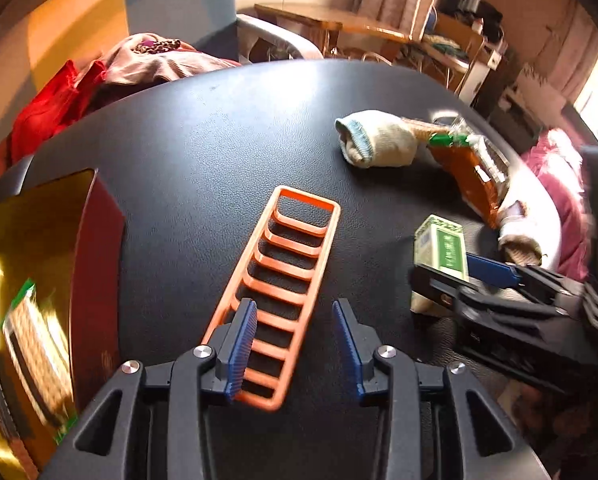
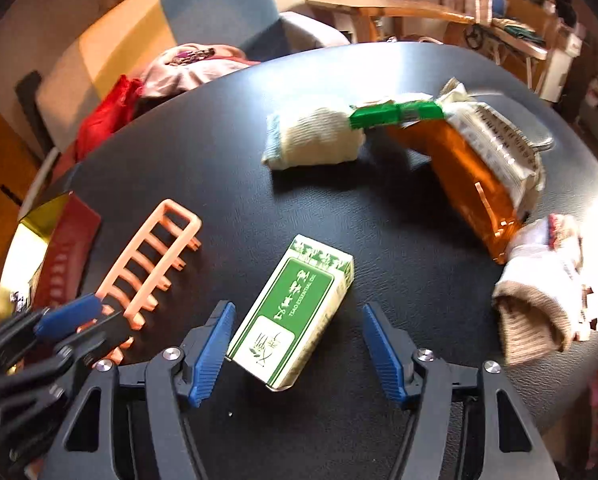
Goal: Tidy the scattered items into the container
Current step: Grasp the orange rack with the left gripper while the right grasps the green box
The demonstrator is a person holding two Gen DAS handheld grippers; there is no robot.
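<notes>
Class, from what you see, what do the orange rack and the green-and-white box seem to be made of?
Orange rack: probably moulded plastic, matt, one even colour with rounded rungs. Green-and-white box: likely printed cardboard, slightly glossy, with folded edges and flat panels.

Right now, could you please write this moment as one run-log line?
left gripper: open over orange rack | right gripper: open around green box | container: left edge

Setting: a lived-in room of a home.
Evidence: a black leather-textured table [image 1: 227, 128] with piled clothing [image 1: 99, 76] at its far edge, a blue-grey armchair [image 2: 235, 12] behind it, a wooden side table [image 2: 383, 6], hanging fabric and cluttered shelves [image 1: 459, 28] along the back wall.
</notes>
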